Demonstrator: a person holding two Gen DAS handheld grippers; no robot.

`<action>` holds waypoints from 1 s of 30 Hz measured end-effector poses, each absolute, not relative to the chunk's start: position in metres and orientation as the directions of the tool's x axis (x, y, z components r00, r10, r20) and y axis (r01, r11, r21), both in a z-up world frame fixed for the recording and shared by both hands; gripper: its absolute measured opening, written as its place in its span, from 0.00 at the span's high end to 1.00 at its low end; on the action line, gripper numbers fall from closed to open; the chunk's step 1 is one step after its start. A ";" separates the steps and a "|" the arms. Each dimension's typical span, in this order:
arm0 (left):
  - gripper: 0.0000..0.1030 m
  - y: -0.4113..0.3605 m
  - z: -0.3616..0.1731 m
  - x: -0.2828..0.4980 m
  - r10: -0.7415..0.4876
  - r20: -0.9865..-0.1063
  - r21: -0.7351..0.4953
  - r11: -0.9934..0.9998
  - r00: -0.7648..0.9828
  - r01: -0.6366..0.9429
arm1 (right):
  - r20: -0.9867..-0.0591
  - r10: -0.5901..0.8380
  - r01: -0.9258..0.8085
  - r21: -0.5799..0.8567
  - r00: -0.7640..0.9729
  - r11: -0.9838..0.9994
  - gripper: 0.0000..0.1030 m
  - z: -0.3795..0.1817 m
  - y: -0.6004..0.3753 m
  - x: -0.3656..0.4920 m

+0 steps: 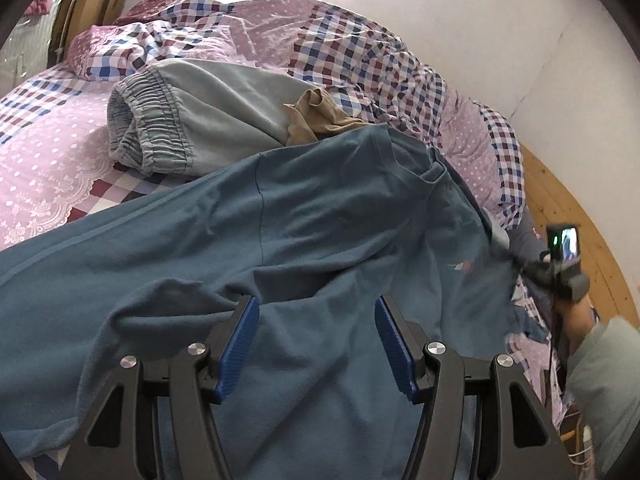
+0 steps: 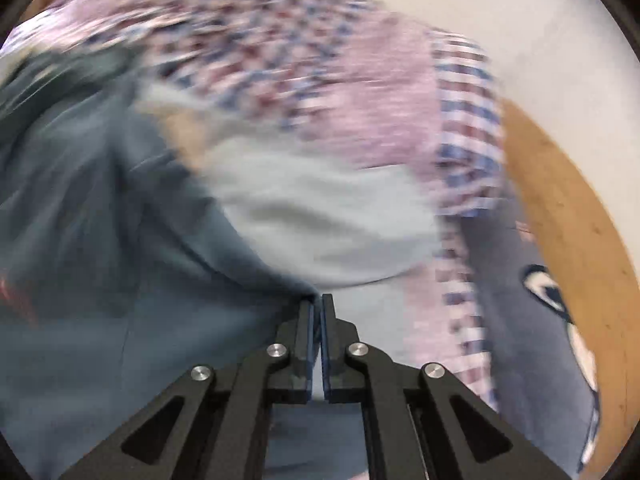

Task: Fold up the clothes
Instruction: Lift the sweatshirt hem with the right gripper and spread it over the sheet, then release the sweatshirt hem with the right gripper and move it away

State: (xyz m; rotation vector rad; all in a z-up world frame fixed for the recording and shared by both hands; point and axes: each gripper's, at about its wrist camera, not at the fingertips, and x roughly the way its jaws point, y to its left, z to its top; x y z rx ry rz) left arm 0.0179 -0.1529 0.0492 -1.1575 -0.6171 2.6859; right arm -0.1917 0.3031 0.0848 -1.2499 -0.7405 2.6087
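A teal-blue shirt [image 1: 320, 220] lies spread over the bed, creased near the front. My left gripper [image 1: 316, 304] hovers over its lower part, open, with the blue pads [image 1: 240, 344] wide apart and only flat cloth below them. The right wrist view is blurred. My right gripper [image 2: 317, 300] is shut there, and the teal-blue shirt [image 2: 100, 220] draws to a point at its tips, so it pinches the shirt's edge. In the left wrist view a person's hand [image 1: 576, 320] holds that gripper at the shirt's right side.
Pale grey-blue trousers [image 1: 208, 108] with an elastic waistband and a tan garment [image 1: 316, 116] lie behind the shirt. The bed has a pink dotted and checked cover [image 1: 48, 160]. A dark grey printed garment [image 2: 532, 320] hangs at the bed's right edge, above wooden floor [image 2: 568, 220].
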 end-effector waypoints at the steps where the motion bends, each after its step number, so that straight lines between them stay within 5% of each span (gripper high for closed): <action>1: 0.38 -0.151 0.049 0.018 0.291 -0.664 -0.417 -0.908 -0.688 0.018 | -0.670 0.362 0.046 -0.510 -0.648 -0.859 1.00 0.089 0.306 -0.195; 6: 0.38 -0.147 0.046 0.017 0.274 -0.677 -0.389 -0.921 -0.683 0.017 | -0.584 0.447 -0.042 -0.577 -0.678 -0.816 0.94 0.099 0.311 -0.206; 10: 0.38 -0.143 0.044 0.017 0.261 -0.686 -0.366 -0.930 -0.679 0.013 | -0.599 0.406 -0.067 -0.507 -0.690 -0.860 0.47 0.102 0.311 -0.193; 11: 0.38 -0.142 0.044 0.016 0.259 -0.688 -0.364 -0.931 -0.678 0.013 | -0.613 0.365 -0.055 -0.463 -0.701 -0.884 0.42 0.105 0.312 -0.182; 19: 0.38 -0.134 0.048 0.021 0.279 -0.680 -0.368 -0.930 -0.679 -0.014 | -0.835 -0.119 0.275 -0.040 -0.537 -0.961 0.43 0.101 0.324 -0.043; 26: 0.38 -0.108 0.056 0.039 0.349 -0.653 -0.385 -0.917 -0.672 -0.103 | -0.899 -0.250 0.439 0.073 -0.359 -0.895 0.60 0.073 0.299 0.089; 30: 0.38 -0.086 0.059 0.057 0.373 -0.650 -0.353 -0.920 -0.662 -0.172 | -0.893 -0.286 0.431 0.120 -0.347 -0.895 0.61 0.060 0.295 0.108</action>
